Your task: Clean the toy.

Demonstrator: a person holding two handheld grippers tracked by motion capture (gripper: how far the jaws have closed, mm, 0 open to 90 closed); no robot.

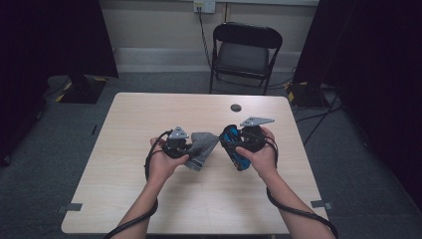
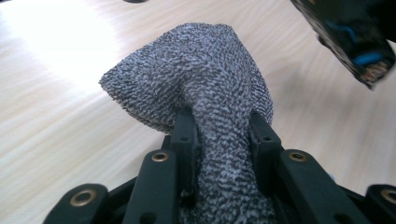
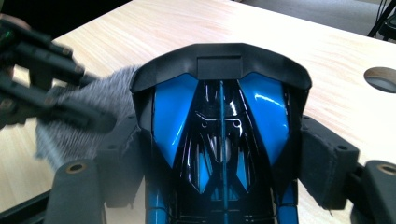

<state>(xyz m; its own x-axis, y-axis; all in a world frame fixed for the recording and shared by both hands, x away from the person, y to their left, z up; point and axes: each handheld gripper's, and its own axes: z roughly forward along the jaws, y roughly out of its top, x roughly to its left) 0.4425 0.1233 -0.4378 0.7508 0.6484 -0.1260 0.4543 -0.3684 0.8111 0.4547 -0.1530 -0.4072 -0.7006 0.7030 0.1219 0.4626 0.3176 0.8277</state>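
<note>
**Operator:** Grey knitted cloth (image 2: 205, 79) sits bunched between the jaws of my left gripper (image 1: 185, 145). The jaws are nearly closed and pinch the fabric into a narrow neck, so a loose pad fans out ahead of the tips. I hold it this way, I judge, to present a soft wiping face clear of the table (image 1: 149, 114).

**Trainee:** And moving rightward?

**Operator:** Next comes the blue-and-black toy car (image 3: 219, 135). My right gripper (image 1: 238, 145) clamps it across its flanks, jaws spread wide to span the body. In the high view the car hangs above the table's middle, tilted toward the cloth, which lies just beside it. That tilt, I judge, turns the bodywork to face the cloth.

**Trainee:** Do cloth and car touch?

**Operator:** I cannot tell; in the right gripper view the cloth lies against the car's near edge, but blur hides the seam.

**Trainee:** Anything farther right?

**Operator:** A round cable hole (image 3: 382, 79) in the tabletop.
</note>
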